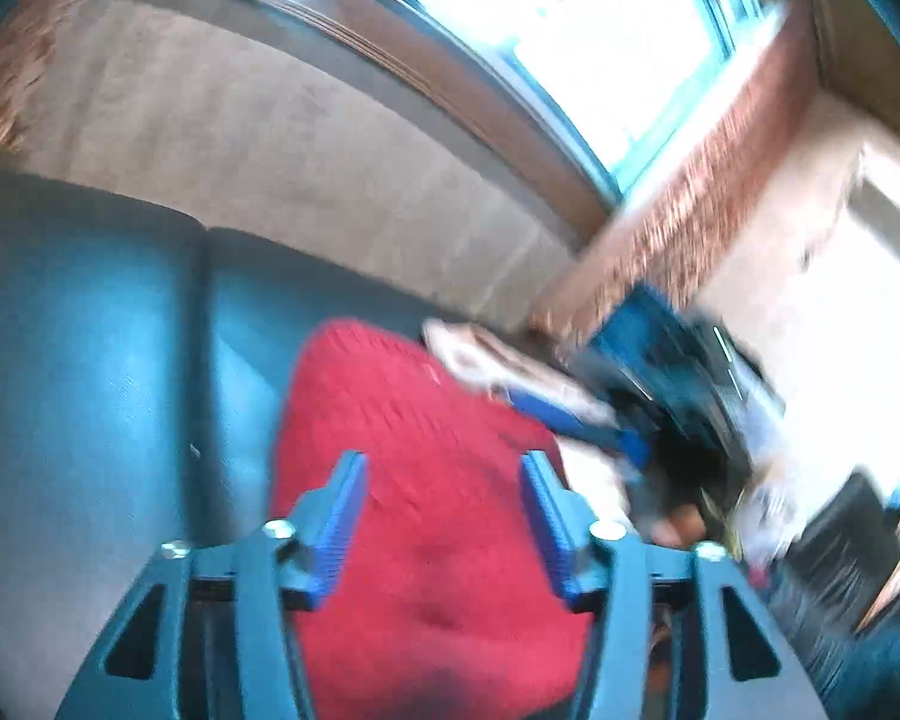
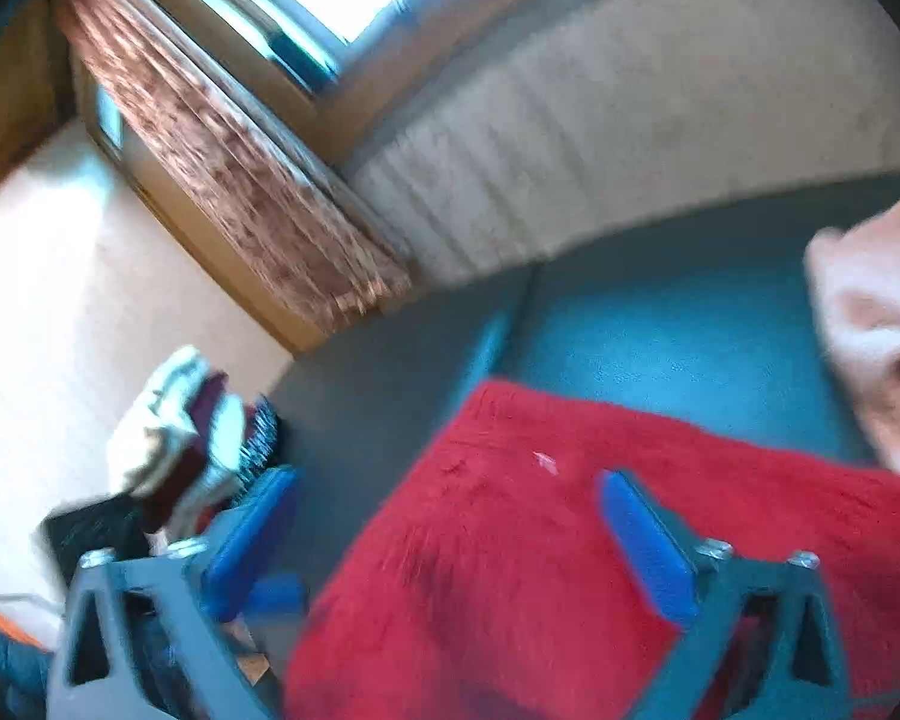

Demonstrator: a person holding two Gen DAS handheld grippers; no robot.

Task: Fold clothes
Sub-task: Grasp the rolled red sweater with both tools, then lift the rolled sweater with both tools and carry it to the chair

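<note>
Both the left gripper (image 1: 444, 471) and right gripper (image 2: 447, 489) hang spread and empty over the red garment (image 1: 426, 540), lying low centre on the teal sofa (image 1: 90, 360), seemingly released to settle its fold.

This is a room in a home, like a living room or a bedroom. A big window (image 1: 600, 30) lets in bright daylight. A curtain (image 2: 222, 180) with a brown pattern hangs beside it. The wall (image 1: 270, 150) under the window is pale and plain. Below it is a soft blue seat (image 1: 90, 360), like a sofa or a bed, with a seam running down it. Clothes lie on it: a red fuzzy one (image 2: 570, 540), a pale pink one (image 2: 870, 330), and a mixed pile (image 2: 180, 450) at the edge. The pictures are blurry, so small things are hard to tell.
</note>
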